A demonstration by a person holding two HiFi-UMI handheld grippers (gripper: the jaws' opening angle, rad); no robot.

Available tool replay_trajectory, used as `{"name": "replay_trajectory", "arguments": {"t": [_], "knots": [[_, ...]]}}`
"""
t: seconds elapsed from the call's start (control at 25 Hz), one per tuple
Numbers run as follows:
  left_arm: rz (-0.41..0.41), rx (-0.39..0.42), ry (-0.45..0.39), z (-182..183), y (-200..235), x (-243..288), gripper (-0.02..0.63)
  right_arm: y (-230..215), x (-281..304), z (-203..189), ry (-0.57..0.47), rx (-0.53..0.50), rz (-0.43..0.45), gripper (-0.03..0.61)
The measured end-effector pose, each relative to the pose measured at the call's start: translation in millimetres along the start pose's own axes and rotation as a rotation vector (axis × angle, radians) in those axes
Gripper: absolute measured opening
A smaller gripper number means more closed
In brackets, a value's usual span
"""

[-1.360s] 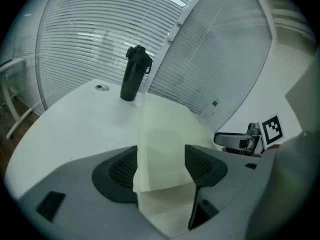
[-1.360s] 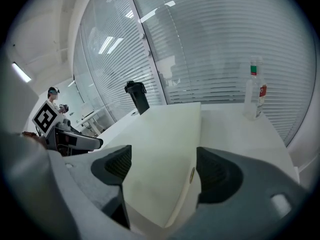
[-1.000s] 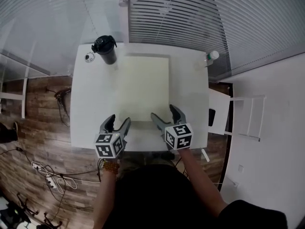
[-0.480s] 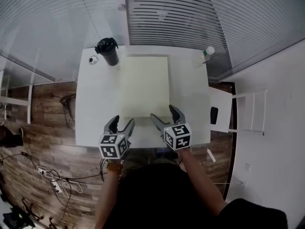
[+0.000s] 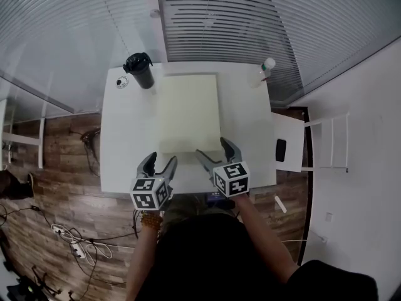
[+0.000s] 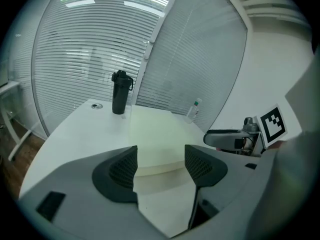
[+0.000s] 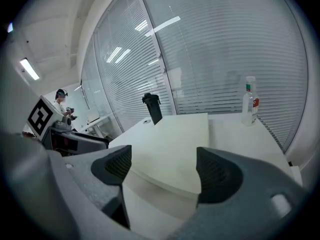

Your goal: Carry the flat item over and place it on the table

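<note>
A pale cream flat board (image 5: 188,113) lies flat on the white table (image 5: 125,143), reaching from its middle to the far edge. The left gripper (image 5: 161,163) hovers just short of the board's near left corner, jaws open and empty. The right gripper (image 5: 214,149) stands at the near right corner, jaws open and empty. In the left gripper view the board (image 6: 155,139) lies beyond the open left gripper (image 6: 161,166). The right gripper view shows the board's near edge (image 7: 170,156) between the jaws of the open right gripper (image 7: 165,171), untouched.
A black tumbler (image 5: 139,69) and a small round object (image 5: 121,81) stand at the table's far left corner. A clear bottle (image 5: 266,68) stands at the far right. Glass walls with blinds ring the table. A white chair (image 5: 288,143) with a dark phone (image 5: 281,150) sits to the right. Cables (image 5: 75,246) lie on the wooden floor.
The view has shifted slightly, with the table now higher and farther in frame. Both grippers stay open near the board's near edge, which has not moved on the table.
</note>
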State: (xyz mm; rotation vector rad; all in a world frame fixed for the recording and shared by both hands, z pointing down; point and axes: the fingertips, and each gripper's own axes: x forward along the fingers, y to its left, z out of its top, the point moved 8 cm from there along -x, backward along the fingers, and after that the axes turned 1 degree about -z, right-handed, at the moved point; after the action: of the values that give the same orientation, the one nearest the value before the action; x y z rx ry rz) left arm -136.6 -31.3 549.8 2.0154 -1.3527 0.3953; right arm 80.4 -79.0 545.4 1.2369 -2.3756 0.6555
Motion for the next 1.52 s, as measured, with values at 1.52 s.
{"name": "replay_trajectory", "arguments": {"t": [1.52], "knots": [[0.035,0.126,-0.177,24,-31,-47,0.299,43,-50,27,-0.195,-0.134,-0.024,0.399]]}}
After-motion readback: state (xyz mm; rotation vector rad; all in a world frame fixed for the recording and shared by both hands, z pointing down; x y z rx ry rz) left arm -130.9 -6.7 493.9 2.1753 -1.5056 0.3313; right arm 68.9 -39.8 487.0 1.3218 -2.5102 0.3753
